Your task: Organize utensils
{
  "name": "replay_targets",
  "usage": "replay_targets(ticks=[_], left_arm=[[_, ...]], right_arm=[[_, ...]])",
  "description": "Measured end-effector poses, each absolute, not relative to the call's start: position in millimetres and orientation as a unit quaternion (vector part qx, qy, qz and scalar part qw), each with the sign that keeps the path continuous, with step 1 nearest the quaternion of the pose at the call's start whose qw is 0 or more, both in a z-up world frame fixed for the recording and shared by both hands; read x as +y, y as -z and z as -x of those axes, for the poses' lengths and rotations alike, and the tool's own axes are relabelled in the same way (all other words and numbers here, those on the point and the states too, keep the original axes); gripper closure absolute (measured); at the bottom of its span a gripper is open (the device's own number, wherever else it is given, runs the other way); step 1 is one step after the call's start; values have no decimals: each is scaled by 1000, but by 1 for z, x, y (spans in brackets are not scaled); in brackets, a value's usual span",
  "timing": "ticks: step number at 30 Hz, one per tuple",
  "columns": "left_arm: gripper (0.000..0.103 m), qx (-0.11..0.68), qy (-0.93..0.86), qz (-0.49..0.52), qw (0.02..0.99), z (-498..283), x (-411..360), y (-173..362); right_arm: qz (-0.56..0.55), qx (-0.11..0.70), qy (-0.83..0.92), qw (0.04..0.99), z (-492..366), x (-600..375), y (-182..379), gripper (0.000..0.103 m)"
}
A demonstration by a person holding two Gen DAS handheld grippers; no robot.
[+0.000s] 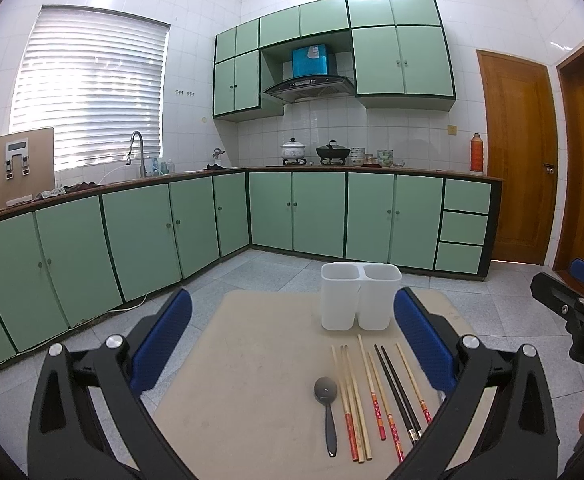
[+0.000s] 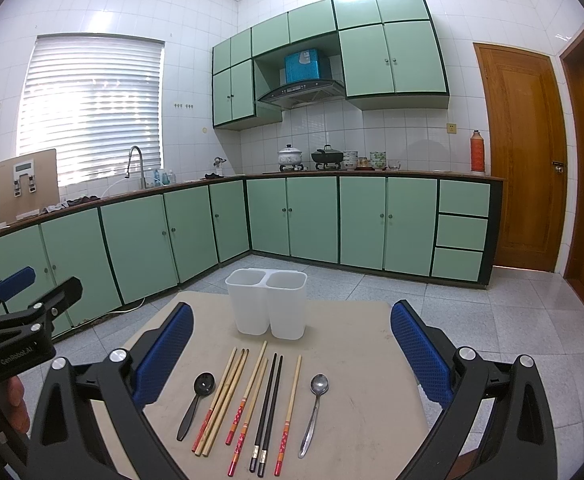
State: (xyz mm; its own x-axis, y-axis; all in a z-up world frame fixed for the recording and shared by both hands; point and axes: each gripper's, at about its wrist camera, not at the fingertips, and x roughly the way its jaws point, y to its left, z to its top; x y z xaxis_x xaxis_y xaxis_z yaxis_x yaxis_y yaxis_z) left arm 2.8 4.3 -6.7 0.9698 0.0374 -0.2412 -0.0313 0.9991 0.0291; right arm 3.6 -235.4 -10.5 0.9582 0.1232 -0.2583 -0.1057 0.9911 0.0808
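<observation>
Left wrist view: left gripper fingers spread wide, holding nothing, above the beige table. Twin-cup white holder upright at 12 o'clock, both cups look empty. Utensils lie flat in a row at 5 o'clock: black spoon leftmost, then the chopsticks, handles toward camera. Right gripper pokes in at 3 o'clock, clear of the table.

Judgement: nothing sorted yet; step in hand is the first pick. Take an edge item, not the middle of the row, since the sticks lie nearly touching. Grip near the handle end, lift clear, tip upright over a cup.

Right wrist view: right gripper fingers also spread wide, nothing between them. Holder at 12 o'clock. Row at 6 o'clock: black spoon left end, chopsticks in the middle, steel spoon right end, slightly apart from the last stick, so the easiest pick for this side. Left gripper at 9 o'clock, off the table.

Obstructions: none on the table besides neighbouring sticks. Holder is light plastic, could likely tip if nudged.
</observation>
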Motion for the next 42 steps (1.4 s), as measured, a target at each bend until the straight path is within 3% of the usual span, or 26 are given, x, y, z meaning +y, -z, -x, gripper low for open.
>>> replay_targets(ticks=[22, 31, 42], left_arm=[[5, 124, -24, -16, 992, -9, 10, 10], [5, 178, -51, -22, 983, -53, 32, 23], [5, 291, -54, -38, 955, -131, 42, 75]], right_arm=[[-31, 138, -54, 988, -13, -231, 20, 6], [-7, 223, -16, 975, -61, -239, 46, 7], [5, 330, -26, 944, -140, -236, 99, 23]])
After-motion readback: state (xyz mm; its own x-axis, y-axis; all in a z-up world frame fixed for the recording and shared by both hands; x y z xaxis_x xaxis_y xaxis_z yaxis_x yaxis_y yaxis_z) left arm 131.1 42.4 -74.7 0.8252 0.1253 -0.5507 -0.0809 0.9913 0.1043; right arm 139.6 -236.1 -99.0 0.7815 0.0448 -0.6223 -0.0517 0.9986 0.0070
